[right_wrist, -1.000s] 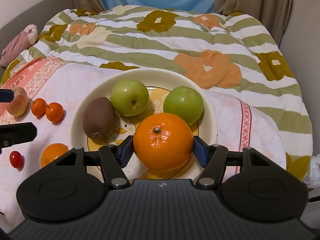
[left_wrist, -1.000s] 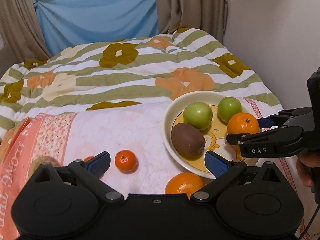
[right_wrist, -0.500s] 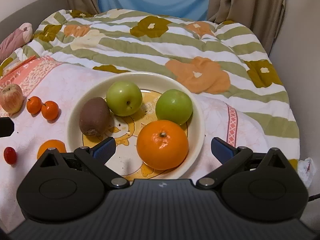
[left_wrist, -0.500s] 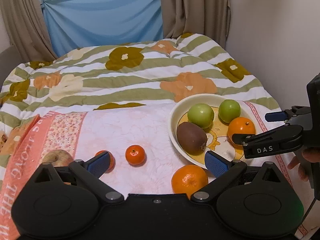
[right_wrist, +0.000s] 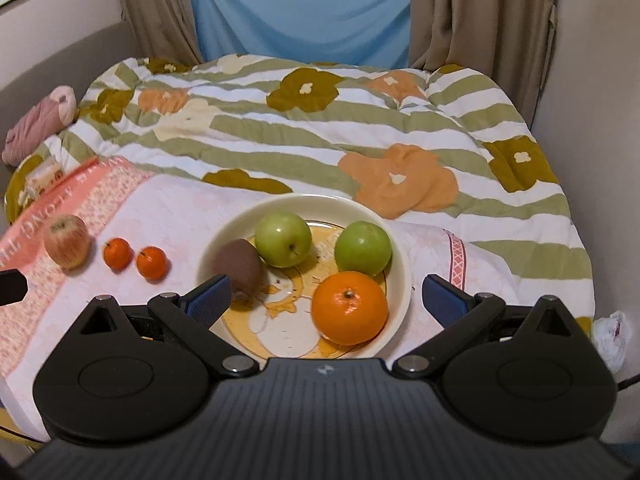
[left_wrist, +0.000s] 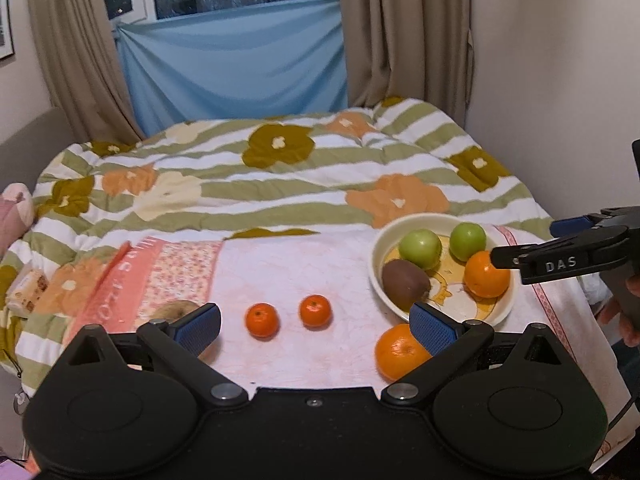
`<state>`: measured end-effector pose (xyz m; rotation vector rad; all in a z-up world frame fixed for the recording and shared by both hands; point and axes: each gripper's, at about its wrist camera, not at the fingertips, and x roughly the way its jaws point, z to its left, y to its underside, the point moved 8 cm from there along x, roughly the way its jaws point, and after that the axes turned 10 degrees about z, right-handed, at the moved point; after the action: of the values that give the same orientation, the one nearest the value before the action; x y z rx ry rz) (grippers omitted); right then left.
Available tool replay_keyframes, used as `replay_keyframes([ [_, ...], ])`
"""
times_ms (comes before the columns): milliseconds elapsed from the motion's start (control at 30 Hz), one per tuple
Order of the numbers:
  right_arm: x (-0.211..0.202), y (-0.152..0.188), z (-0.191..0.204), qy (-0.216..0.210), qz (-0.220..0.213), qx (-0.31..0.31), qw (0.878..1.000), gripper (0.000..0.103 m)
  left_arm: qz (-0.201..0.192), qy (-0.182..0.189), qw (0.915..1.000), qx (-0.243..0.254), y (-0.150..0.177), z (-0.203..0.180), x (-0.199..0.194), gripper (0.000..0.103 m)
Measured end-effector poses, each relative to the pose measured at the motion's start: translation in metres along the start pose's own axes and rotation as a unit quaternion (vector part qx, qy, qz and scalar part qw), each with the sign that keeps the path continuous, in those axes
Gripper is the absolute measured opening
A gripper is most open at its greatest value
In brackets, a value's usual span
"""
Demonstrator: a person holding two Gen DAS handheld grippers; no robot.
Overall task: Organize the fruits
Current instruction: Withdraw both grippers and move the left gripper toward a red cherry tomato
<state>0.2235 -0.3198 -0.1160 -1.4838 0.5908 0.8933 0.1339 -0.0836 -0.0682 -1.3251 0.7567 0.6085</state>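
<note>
A cream bowl (right_wrist: 402, 276) (left_wrist: 378, 250) on the bed holds two green apples (right_wrist: 283, 240) (right_wrist: 362, 247), a brown kiwi (right_wrist: 237, 266) and a large orange (right_wrist: 349, 307) (left_wrist: 486, 276). My right gripper (right_wrist: 326, 292) is open and empty, raised just behind the bowl; it also shows in the left wrist view (left_wrist: 560, 256). My left gripper (left_wrist: 316, 322) is open and empty above the pink cloth. On the cloth lie two small tangerines (left_wrist: 262, 319) (left_wrist: 315, 311), another orange (left_wrist: 398, 353) and a red apple (right_wrist: 66, 241).
The pink cloth (left_wrist: 280, 264) lies over a striped floral quilt (left_wrist: 280, 176). A wall (left_wrist: 560, 80) is close on the right, curtains (left_wrist: 400, 32) behind. A pink bundle (right_wrist: 40, 120) and a snack packet (left_wrist: 30, 292) lie at the left edge.
My right gripper opened, let the large orange go in the bowl, and pulled back and up. My left gripper also rose and drew back, bringing more of the cloth into view.
</note>
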Motion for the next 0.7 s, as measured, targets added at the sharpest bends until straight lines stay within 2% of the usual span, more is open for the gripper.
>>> replay_keyframes([
  [167,-0.026,0.003,0.016,0.014,-0.01,0.008,1.0,0.103,-0.017,0.007,0.9998,0.002,0.006,0.021,-0.019,0.102],
  [367,-0.055,0.014,0.041,0.013,-0.018,0.036,0.999,0.103,-0.02,0.035,0.999,0.02,0.018,0.038,-0.029,0.102],
  [600,-0.075,0.037,0.068,0.035,-0.013,0.063,0.997,0.103,0.007,0.062,0.997,0.045,0.036,0.056,-0.023,0.101],
  [700,-0.075,0.05,0.077,0.042,-0.001,0.076,0.996,0.103,0.03,0.075,0.9955,0.049,0.047,0.063,-0.017,0.101],
])
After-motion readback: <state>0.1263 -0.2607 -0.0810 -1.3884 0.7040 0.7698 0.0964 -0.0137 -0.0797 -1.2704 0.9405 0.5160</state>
